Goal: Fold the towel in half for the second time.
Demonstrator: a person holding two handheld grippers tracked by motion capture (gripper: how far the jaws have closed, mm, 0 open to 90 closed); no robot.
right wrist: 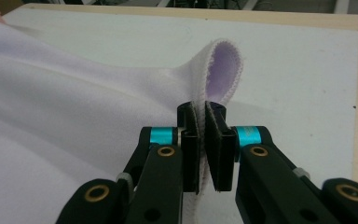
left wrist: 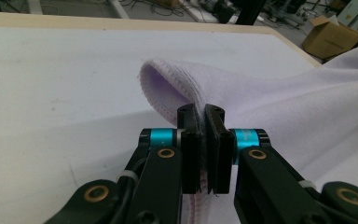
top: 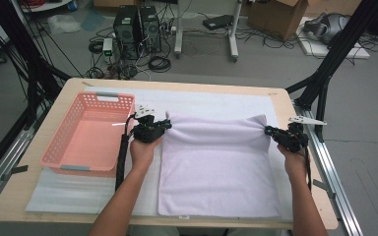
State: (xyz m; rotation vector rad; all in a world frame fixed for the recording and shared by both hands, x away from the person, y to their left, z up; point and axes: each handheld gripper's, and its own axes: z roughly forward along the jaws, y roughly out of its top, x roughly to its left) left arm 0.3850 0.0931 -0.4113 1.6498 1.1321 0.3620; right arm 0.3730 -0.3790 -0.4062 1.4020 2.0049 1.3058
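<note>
Both hands (top: 142, 150) level, jaws pinching towel (top: 216, 167) corners (far edge lifted).

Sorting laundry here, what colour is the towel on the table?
Pale lilac; the towel shows best in the high view.

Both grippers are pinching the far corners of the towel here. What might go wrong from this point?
1. Both the left gripper and right gripper clamp only a thin strip of the towel at its hem, so a corner might slip out during a pull.
2. The basket sits close beside the left gripper; a sideways swing might knock it.
3. The near edge of the towel lies by the table front and could slide off.
</note>
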